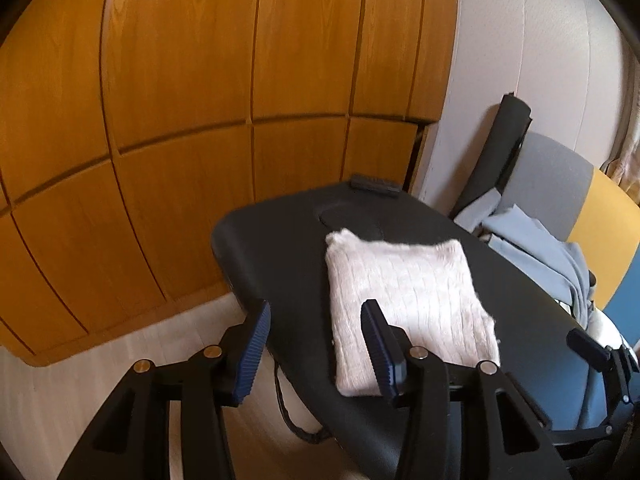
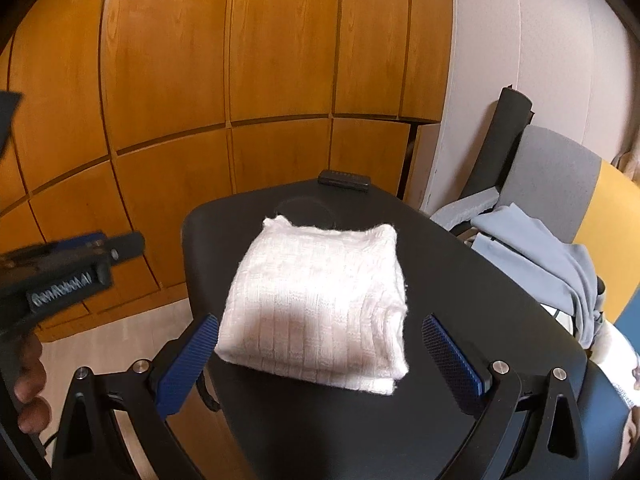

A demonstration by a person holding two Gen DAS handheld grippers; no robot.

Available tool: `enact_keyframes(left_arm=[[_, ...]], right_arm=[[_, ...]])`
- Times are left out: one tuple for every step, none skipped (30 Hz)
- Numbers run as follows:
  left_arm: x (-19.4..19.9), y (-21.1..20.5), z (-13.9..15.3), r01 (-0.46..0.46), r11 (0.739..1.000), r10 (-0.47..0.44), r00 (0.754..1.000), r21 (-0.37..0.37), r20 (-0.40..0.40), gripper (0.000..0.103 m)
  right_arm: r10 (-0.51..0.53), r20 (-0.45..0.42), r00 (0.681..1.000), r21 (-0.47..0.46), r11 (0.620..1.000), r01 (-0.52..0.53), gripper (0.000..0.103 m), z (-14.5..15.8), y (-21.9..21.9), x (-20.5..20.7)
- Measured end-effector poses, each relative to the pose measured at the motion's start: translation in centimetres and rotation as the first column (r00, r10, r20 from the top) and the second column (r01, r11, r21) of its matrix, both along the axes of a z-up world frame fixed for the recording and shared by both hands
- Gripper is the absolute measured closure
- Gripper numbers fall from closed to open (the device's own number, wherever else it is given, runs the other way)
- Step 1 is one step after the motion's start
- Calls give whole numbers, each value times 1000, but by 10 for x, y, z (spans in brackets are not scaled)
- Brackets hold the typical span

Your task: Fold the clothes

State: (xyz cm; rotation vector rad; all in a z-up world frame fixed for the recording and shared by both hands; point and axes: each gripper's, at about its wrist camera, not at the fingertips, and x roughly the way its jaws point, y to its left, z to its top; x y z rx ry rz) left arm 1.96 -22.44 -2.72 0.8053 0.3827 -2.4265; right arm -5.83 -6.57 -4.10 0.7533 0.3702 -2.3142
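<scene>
Folded white sweater point(image 2: 320, 300) lies flat on black table point(image 2: 460, 264), toward near end. Left gripper point(image 1: 316, 350) angled down over table's left edge, jaws parted wide, nothing between; right finger overlaps sweater's near corner in view, contact unclear. Right gripper point(image 2: 320, 364) tilted down just short of sweater, jaws spread wider than fold, empty. Grey cloth point(image 2: 540, 256) draped on chair point(image 2: 560, 172) at right.

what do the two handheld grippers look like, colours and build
Both are matte black frames with cut-out openings and round silver pivot pins. The left gripper and right gripper each end in two fingers faced with ribbed dark-blue pads. From the right wrist view, the left gripper's side shows a coiled metal spring in a slot.
</scene>
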Motion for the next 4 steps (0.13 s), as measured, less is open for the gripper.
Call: enact_keyframes(left_arm=[[1, 1, 1, 3, 1000, -3, 1000, -3, -11, 55], [2, 2, 2, 6, 1000, -6, 1000, -8, -21, 55], [3, 4, 3, 9, 1000, -9, 1000, -16, -24, 55], [3, 6, 5, 14, 1000, -14, 1000, -21, -26, 55]], right_arm=[[2, 4, 1000, 2, 1000, -2, 0, -1, 0, 0], [4, 8, 1000, 6, 1000, -4, 0, -3, 0, 0], [5, 11, 1000, 8, 1000, -5, 0, -4, 0, 0], [4, 11, 1000, 8, 1000, -4, 0, -4, 1, -1]])
